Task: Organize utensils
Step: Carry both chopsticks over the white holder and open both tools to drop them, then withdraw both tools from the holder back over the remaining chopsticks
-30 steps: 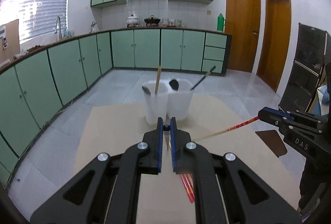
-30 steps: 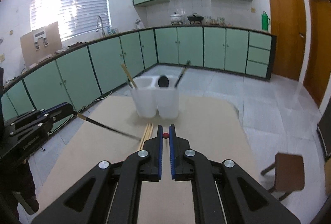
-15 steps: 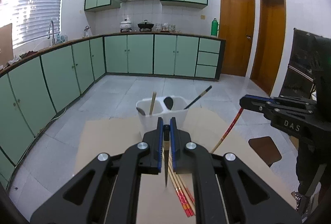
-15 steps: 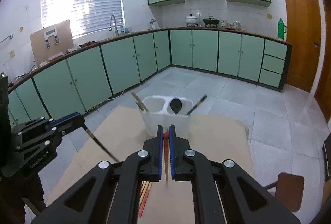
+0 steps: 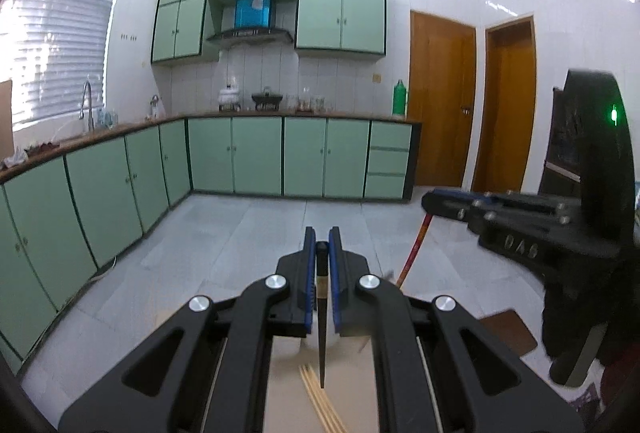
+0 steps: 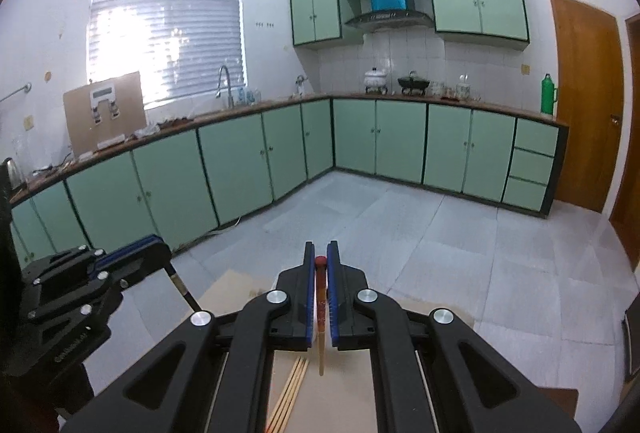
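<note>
Carrying step, I judged: the left gripper (image 5: 322, 241) clamped a black chopstick (image 5: 321, 329), lower centre; the right gripper (image 6: 320, 257) clamped a red chopstick (image 6: 321, 329). Next: lowering both into a holder, unseen here.

Dark chopstick (image 5: 321, 329) hangs tip-down, pinched at its top end. Red-topped chopstick (image 6: 321, 325) hangs the same way. Pale wooden chopsticks (image 6: 291, 395) lie bunched on the brown board (image 6: 348, 393) below

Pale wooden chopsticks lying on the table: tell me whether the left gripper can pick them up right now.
Probably not: the left gripper is shut on a dark tapered chopstick, so it has no free jaws for the pale wooden chopsticks below.
</note>
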Demonstrator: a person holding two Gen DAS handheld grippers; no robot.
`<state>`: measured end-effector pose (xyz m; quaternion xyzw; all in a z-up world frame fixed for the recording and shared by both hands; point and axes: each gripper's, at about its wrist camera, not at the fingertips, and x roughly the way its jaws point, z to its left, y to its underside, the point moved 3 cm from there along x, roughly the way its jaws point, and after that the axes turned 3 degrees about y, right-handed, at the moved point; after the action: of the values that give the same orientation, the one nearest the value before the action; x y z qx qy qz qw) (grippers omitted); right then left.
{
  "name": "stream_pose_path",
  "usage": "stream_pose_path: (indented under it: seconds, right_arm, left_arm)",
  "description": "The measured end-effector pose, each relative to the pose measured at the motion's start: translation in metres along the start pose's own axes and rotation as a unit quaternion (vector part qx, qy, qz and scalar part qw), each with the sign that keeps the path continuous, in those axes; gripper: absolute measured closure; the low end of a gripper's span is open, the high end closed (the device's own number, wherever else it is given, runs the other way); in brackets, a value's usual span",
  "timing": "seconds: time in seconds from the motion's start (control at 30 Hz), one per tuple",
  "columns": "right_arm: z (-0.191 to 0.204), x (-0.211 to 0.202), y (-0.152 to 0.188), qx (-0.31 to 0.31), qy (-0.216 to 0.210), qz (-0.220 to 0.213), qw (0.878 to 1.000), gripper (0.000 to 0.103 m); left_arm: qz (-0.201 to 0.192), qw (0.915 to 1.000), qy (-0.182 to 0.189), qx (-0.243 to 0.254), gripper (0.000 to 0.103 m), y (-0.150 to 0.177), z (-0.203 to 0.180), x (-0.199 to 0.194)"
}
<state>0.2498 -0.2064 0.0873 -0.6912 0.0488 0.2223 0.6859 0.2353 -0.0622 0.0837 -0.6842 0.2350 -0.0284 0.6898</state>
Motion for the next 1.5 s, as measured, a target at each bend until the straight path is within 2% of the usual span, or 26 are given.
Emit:
stream_pose_path:
  seconds: [0.23,0.4,0.6,0.73,0.8,0.83,0.9,1.0,1.23,1.3,1.37,1.5]
  right_arm:
    - [-0.018,0.044,-0.035,0.016,0.016,-0.03,0.999,0.097]
    - [-0.032,0.08,-0.035,0.035,0.024,-0.032,0.999,0.097]
    - [-0.038,0.115,-0.014,0.047,0.031,-0.005,0.998,0.097]
    - [-0.033,0.129,0.002,0.033,0.024,0.023,0.999,0.097]
    - [-0.03,0.131,0.006,0.023,0.026,0.031,0.999,0.095]
    - [-0.03,0.13,0.009,0.019,0.026,0.031,0.999,0.091]
    - [-0.03,0.126,0.012,0.017,0.031,0.03,0.999,0.083]
    - [-0.032,0.114,0.013,0.02,0.039,0.021,0.999,0.071]
    - [-0.035,0.066,0.016,0.014,0.064,-0.011,0.998,0.05]
    - [-0.032,0.046,0.021,0.011,0.067,-0.023,0.997,0.043]
    - [-0.028,0.025,0.031,0.011,0.068,-0.033,0.997,0.031]
    - [-0.018,-0.006,0.06,0.007,0.072,-0.04,0.997,0.02]
  left_arm:
    - [-0.037,0.9989,-0.027,0.012,0.097,-0.045,0.008,0.058]
    - [-0.041,0.9982,-0.042,0.007,0.097,-0.049,0.022,0.099]
    - [-0.004,0.9989,-0.047,-0.004,0.097,-0.029,0.037,0.141]
    - [0.028,0.9987,-0.043,-0.004,0.096,-0.012,0.042,0.153]
    - [0.034,0.9984,-0.046,-0.006,0.093,-0.007,0.047,0.153]
    - [0.034,0.9983,-0.046,-0.009,0.091,-0.005,0.049,0.149]
    - [0.031,0.9983,-0.048,-0.013,0.079,-0.002,0.052,0.141]
    - [0.019,0.9984,-0.052,-0.01,0.069,-0.005,0.053,0.124]
    - [-0.011,0.998,-0.063,0.001,0.054,-0.011,0.051,0.067]
    - [-0.02,0.9975,-0.068,0.005,0.046,-0.007,0.047,0.048]
    - [-0.025,0.9973,-0.068,0.009,0.041,0.002,0.043,0.029]
    - [-0.02,0.9976,-0.067,0.002,0.033,0.03,0.037,-0.002]
